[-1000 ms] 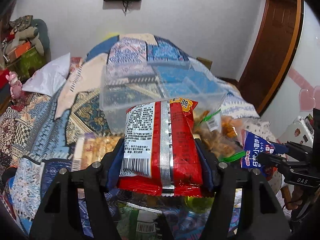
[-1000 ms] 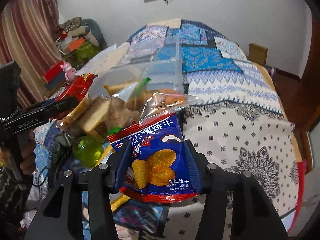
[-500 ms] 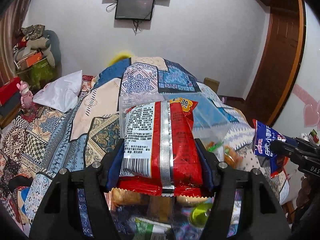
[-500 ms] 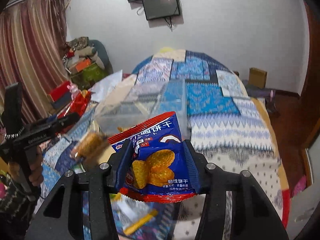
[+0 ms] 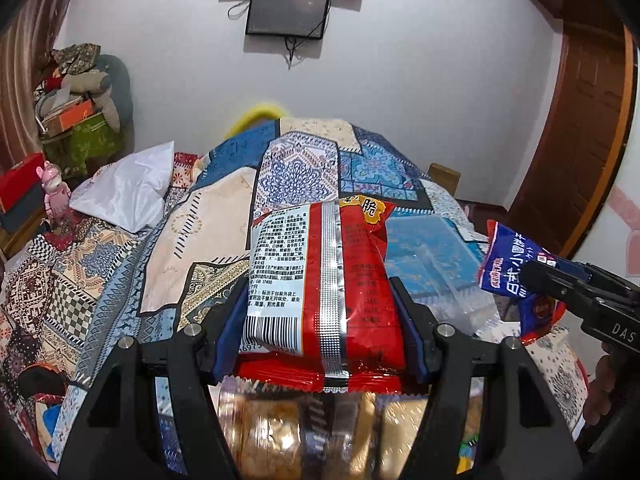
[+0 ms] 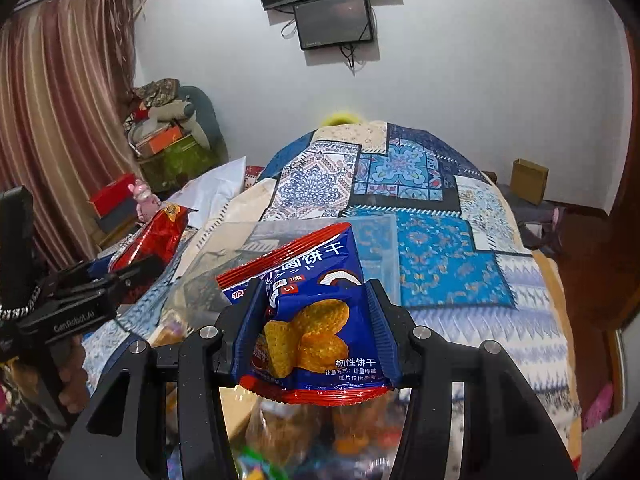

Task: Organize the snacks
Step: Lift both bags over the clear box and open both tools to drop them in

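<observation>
**Two snack packets held above a quilt-covered bed**

The left gripper has its jaws clamped on a red snack packet, barcode and printed panel facing the camera, the packet standing upright between the blue pads. The right gripper has its jaws closed on a blue biscuit packet with a red crimped edge, also upright. Each gripper shows at the edge of the other's view, so the two packets are held apart, side by side, above the bed.

The bed is spread with a patchwork quilt in blue, cream and dark panels. A clear plastic container sits on it just beyond the packets. Below both grippers lie more snacks in clear bags, blurred and too close to tell apart.

A white pillow rests at the left side of the bed. Beyond it, a pink toy figure stands beside red boxes, and a heap of bags and cloth fills the corner. Striped reddish curtains hang on the left wall. Two dark screens are mounted on the white far wall, cables dangling beneath. A brown wooden door stands at the right, with a small cardboard box on the floor near it.
</observation>
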Tool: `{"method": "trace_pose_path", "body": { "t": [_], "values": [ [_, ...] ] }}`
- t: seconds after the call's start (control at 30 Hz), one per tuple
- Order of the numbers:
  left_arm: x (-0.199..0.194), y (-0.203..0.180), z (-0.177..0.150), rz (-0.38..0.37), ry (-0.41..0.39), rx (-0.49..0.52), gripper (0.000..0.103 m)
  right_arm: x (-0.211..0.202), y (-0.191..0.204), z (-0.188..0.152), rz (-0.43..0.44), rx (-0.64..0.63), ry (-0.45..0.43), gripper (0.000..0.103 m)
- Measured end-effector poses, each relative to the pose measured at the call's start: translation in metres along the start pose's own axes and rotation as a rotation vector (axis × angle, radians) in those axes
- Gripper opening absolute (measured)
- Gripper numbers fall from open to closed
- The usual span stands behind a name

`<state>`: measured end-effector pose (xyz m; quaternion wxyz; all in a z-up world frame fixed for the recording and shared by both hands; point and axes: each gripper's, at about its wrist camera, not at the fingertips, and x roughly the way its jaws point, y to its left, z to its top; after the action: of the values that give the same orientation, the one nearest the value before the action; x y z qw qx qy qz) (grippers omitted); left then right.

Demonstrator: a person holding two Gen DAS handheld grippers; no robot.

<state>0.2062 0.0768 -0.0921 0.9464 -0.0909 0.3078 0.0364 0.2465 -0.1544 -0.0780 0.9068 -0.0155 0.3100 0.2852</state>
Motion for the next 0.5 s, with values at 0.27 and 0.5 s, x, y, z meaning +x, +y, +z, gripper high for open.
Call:
{"method": "trace_pose_path", "body": {
  "t": [0.27,0.5],
  "values": [
    [0.049,0.001,0.010,0.019,0.069,0.019,0.066,0.045,-0.004,0.012,-0.006,0.006,0.062,0.047],
    [0.079,-0.001,0.006,0.024,0.127,0.039,0.066,0.075,-0.008,0.011,-0.016,0.015,0.123,0.047]
  ]
}}
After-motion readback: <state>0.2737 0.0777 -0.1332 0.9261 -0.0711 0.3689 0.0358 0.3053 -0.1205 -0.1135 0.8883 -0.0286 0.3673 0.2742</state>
